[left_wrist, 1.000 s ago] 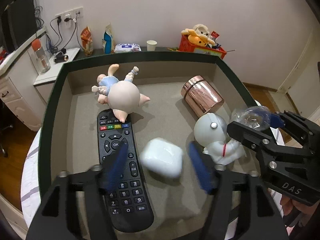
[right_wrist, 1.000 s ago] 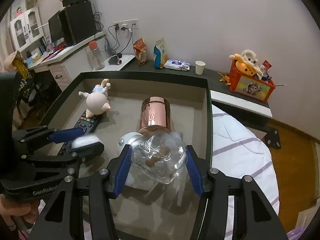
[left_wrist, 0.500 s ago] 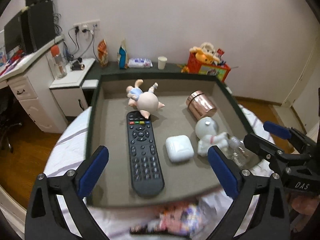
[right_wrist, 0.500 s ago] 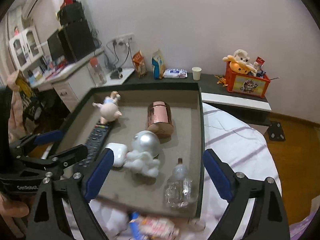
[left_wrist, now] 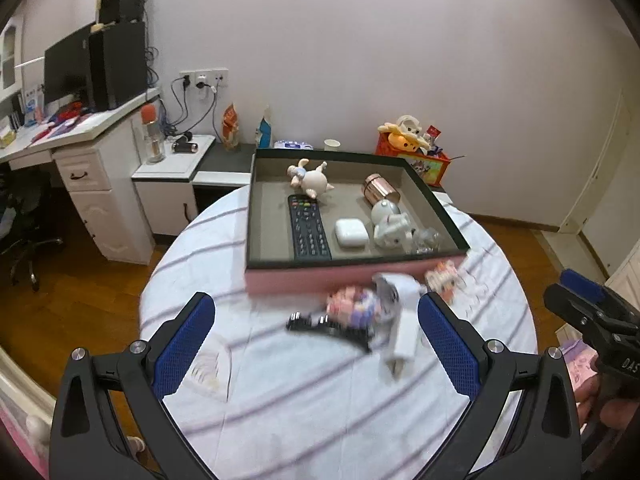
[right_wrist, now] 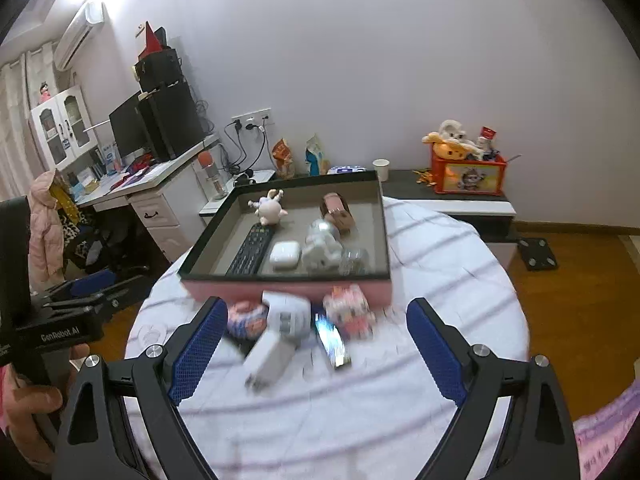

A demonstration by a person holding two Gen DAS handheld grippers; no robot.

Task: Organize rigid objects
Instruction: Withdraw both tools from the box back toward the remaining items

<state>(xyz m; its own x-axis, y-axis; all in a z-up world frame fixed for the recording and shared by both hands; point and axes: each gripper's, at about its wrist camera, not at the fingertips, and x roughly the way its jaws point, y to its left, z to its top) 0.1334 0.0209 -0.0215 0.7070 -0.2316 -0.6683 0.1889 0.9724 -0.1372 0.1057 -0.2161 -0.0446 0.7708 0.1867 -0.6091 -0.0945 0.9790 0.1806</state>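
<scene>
While the tray [left_wrist: 436, 204] holds six objects, both tongs [left_wrist: 316, 344] [right_wrist: 316, 344] gape wide, empty

White lettering "GenRobot.AI" stands on the black body of the left gripper [right_wrist: 86, 292], seen at the left edge of the right wrist view. In the left wrist view the right gripper [left_wrist: 592, 300] shows "DAS" on its black housing (letters cut off by the frame edge, so prob. only part of a longer word). Other print, e.g. remote [left_wrist: 308, 228] keys and snack packs [left_wrist: 352, 306], is too small or blurred to read.
</scene>
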